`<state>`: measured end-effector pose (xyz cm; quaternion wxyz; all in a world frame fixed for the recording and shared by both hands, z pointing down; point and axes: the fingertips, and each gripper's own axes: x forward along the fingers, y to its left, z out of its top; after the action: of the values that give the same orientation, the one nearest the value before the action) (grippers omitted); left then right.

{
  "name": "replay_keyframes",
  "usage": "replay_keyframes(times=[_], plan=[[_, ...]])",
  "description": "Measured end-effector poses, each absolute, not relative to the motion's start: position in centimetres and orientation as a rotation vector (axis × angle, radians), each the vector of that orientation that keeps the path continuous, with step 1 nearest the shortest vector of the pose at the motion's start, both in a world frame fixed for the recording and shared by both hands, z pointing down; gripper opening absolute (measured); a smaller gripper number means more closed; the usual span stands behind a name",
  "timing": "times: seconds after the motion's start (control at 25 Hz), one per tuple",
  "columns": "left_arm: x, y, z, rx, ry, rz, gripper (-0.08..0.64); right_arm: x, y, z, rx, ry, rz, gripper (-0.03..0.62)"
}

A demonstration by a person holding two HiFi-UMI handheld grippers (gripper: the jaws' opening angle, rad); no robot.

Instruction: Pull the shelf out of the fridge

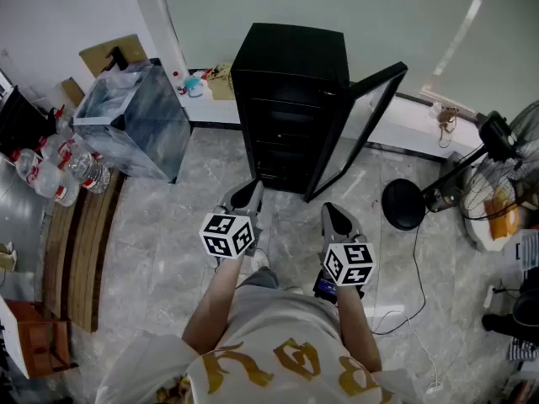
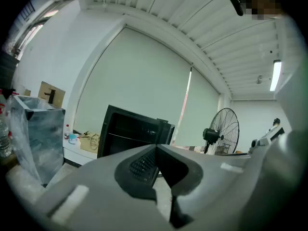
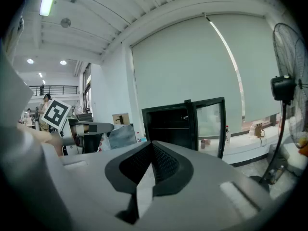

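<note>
A small black fridge (image 1: 289, 99) stands on the floor by the far wall, its glass door (image 1: 354, 124) swung open to the right. Dark shelves (image 1: 282, 133) show inside it as thin horizontal lines. Both grippers hover well short of the fridge, above the marble floor. My left gripper (image 1: 245, 196) is shut, jaws meeting at the tips with nothing between them. My right gripper (image 1: 334, 220) is shut and empty too. The left gripper view shows the fridge (image 2: 130, 131) beyond the closed tips (image 2: 155, 148); the right gripper view shows the fridge (image 3: 168, 124) and its door (image 3: 210, 124) ahead.
A plastic-wrapped box (image 1: 135, 120) sits left of the fridge, with water bottles (image 1: 63, 171) and a wooden pallet (image 1: 80, 251) further left. A standing fan (image 1: 497, 175) with round base (image 1: 404, 204) and cable lies to the right. A low white ledge (image 1: 210, 112) runs along the wall.
</note>
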<state>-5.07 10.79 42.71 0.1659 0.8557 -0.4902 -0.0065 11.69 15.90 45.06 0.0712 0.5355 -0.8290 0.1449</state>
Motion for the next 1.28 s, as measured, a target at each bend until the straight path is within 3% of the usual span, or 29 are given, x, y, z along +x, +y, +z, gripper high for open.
replay_keyframes(times=[0.44,0.52,0.64,0.76,1.28], plan=[[-3.8,11.6,42.2,2.445,-1.381,-0.026,0.002,12.1,16.7,45.0,1.594,-2.484,0.416,0.025],[-3.4,11.7,42.3,2.427,-1.335,-0.059,0.039,12.0,16.7,45.2,1.584,-2.469,0.393,0.029],[-3.2,11.5,42.7,2.368,-1.258,-0.141,0.115,11.9,16.4,45.5,1.581,-2.456,0.385,0.119],[-3.4,10.8,43.2,2.324,-1.243,-0.168,0.144,12.3,15.9,45.8,1.604,-2.444,0.401,0.138],[-3.6,-2.8,48.1,2.181,-1.198,-0.203,0.149,13.0,4.6,49.4,1.638,-2.337,0.492,0.141]])
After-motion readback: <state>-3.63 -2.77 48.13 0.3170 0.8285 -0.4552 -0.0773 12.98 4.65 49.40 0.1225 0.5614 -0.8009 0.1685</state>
